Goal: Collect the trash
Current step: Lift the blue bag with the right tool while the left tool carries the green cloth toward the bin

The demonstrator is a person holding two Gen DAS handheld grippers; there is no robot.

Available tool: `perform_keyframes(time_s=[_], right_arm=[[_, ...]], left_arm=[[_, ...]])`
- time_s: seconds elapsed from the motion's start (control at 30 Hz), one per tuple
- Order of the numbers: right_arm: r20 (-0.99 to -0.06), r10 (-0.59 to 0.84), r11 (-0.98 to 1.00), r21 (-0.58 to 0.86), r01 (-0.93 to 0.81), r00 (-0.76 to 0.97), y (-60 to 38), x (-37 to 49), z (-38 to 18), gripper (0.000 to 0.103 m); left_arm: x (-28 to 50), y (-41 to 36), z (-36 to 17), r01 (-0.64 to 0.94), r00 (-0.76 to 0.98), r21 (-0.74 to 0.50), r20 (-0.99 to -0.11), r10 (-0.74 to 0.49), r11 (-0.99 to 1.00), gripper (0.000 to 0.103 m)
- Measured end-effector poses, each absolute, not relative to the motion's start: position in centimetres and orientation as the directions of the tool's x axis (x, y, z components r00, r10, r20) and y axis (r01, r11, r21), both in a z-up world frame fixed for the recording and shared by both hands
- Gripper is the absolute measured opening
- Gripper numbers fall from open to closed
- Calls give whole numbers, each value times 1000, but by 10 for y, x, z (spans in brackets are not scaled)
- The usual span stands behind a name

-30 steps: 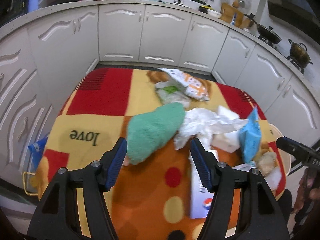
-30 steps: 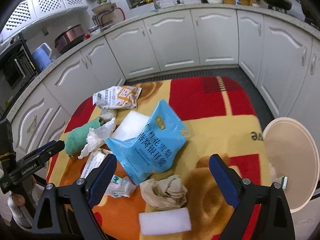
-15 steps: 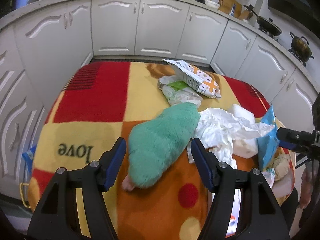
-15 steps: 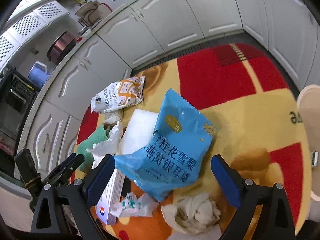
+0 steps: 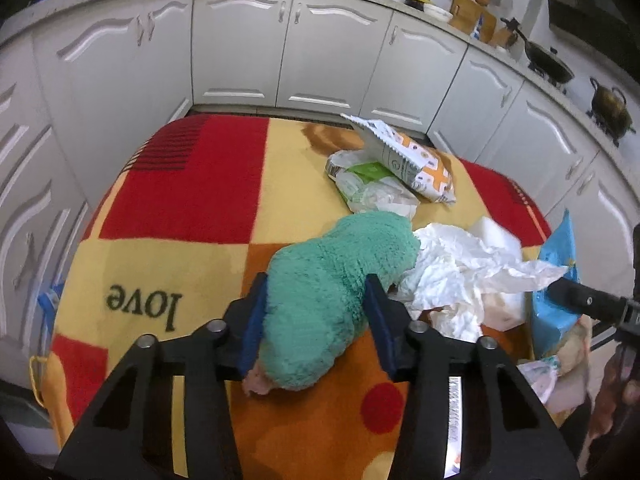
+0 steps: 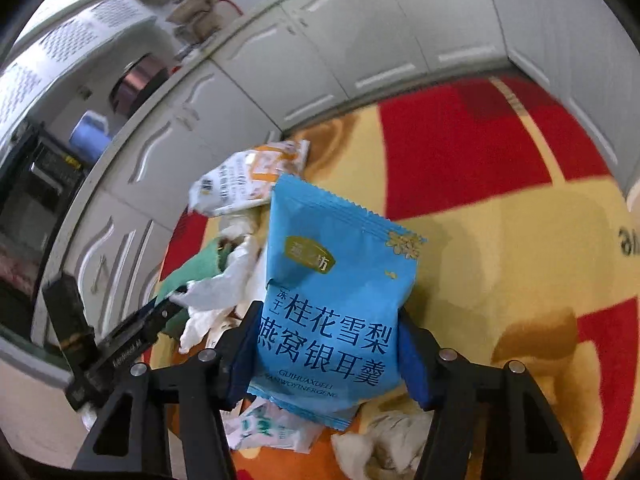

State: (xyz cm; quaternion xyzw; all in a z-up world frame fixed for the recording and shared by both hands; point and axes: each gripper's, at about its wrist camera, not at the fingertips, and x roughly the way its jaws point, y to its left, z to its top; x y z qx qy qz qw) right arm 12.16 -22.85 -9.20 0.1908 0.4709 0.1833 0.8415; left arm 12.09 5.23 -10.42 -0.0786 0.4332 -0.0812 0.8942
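Left gripper [image 5: 314,322] is pinching the green fuzzy cloth [image 5: 336,292], pads pressing into its near half. Right gripper [image 6: 326,354] is clamping the blue snack packet [image 6: 334,300] by its lower part, standing it upright over the blanket [image 6: 500,248].

Risks, as judged: the cloth's far end is touching the crumpled white tissue [image 5: 460,268] and may be dragging it along when lifted. The glossy packet, held only by its edges, could be slipping or buckling.

Room: the trash is crowding the right side; the red and yellow stretch to the left is lying open. The orange-white wrapper [image 5: 408,156] is sitting near the far edge, cabinets just beyond.
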Motion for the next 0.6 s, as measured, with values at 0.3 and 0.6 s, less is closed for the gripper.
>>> perform_keyframes(time_s=[0.3,0.6], right_arm=[[-651,473,869,454,-194,594,-235,101,-44,58],[-616,447,880,431,-197,649,-248,80,-21,58]], left_arm=[[90,49,-54,108,686,-211,-691,-226,972,41],[71,24,-15,174,719,-203,-643,-265,964,41]])
